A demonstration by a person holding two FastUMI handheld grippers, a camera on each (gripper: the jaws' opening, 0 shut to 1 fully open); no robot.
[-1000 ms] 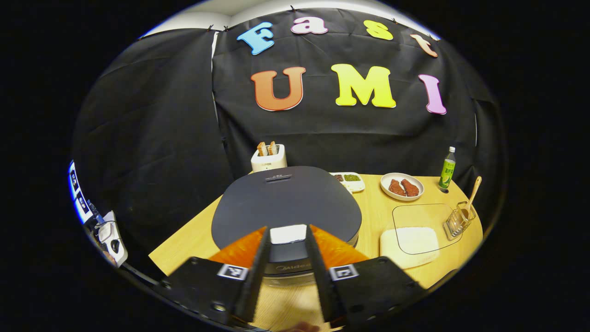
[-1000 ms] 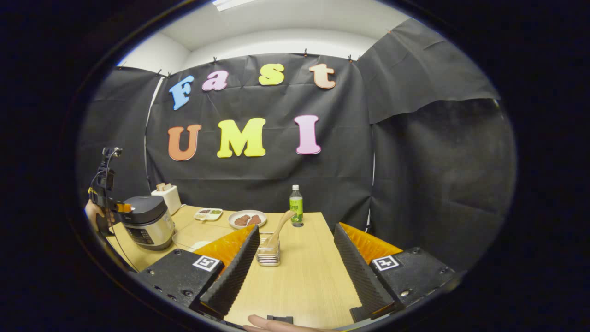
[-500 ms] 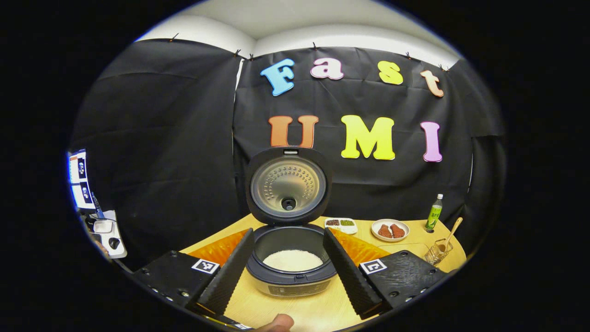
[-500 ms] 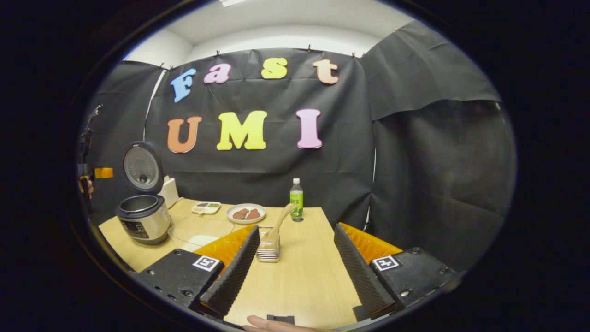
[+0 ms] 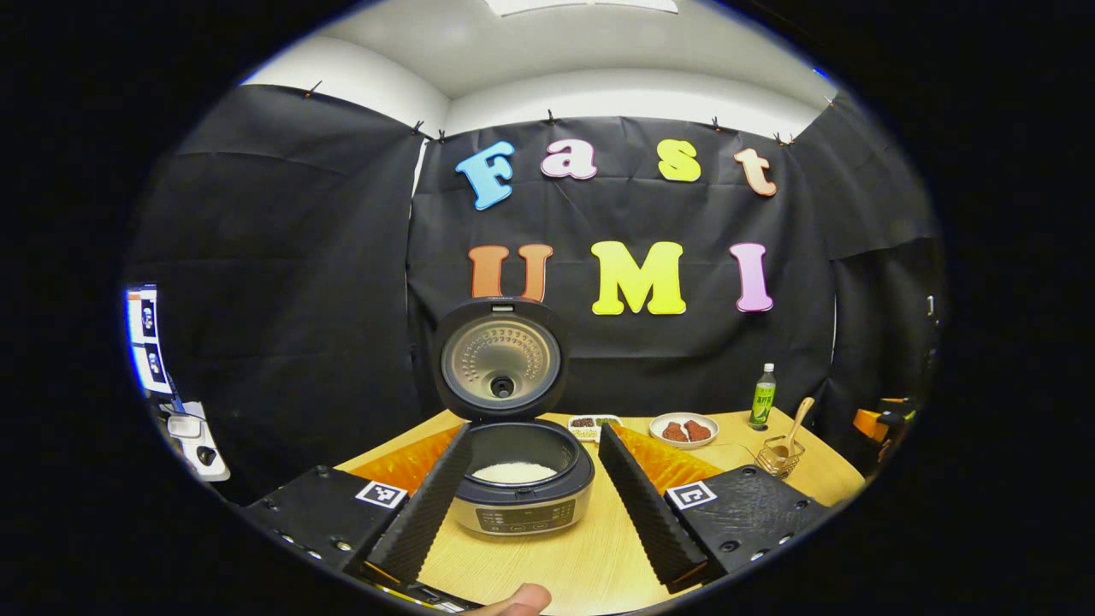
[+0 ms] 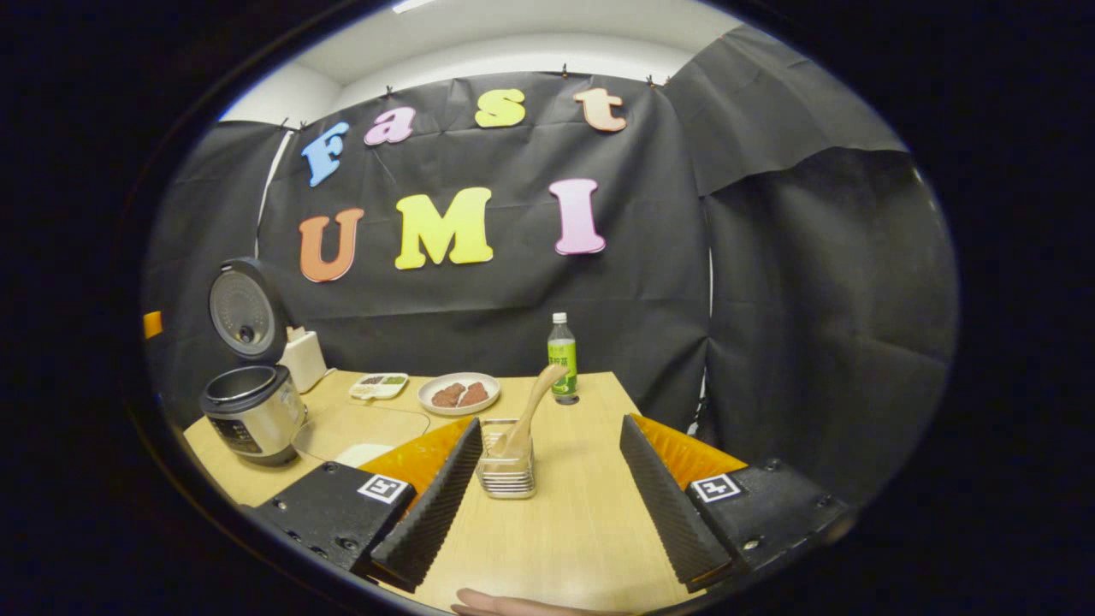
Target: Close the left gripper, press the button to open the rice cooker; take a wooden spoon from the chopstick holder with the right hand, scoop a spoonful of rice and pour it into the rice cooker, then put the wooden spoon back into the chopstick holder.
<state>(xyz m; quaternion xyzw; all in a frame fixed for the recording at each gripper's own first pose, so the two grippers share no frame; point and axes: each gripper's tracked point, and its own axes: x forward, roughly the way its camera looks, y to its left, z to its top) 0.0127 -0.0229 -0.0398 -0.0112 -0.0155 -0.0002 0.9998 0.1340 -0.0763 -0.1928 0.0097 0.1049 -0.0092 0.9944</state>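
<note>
Behind the rice cooker (image 5: 522, 479), its lid (image 5: 500, 359) now stands upright, where a second ago it lay flat under the left gripper (image 5: 535, 505) pressing the button. That gripper has since pulled back toward the person, and its fingers have spread wide, so the cooker sits between them, untouched, with white rice showing in the pot. I'd call the opening step done; fetching the spoon comes next. To the right of the rice cooker, well apart across the table (image 6: 582, 530), the chopstick holder (image 6: 506, 470) stands with the wooden spoon (image 6: 532, 406) leaning up out of it. The right gripper (image 6: 547, 505) has edged closer, fingers wide apart, the holder just beyond its left finger and nothing gripped yet.
</note>
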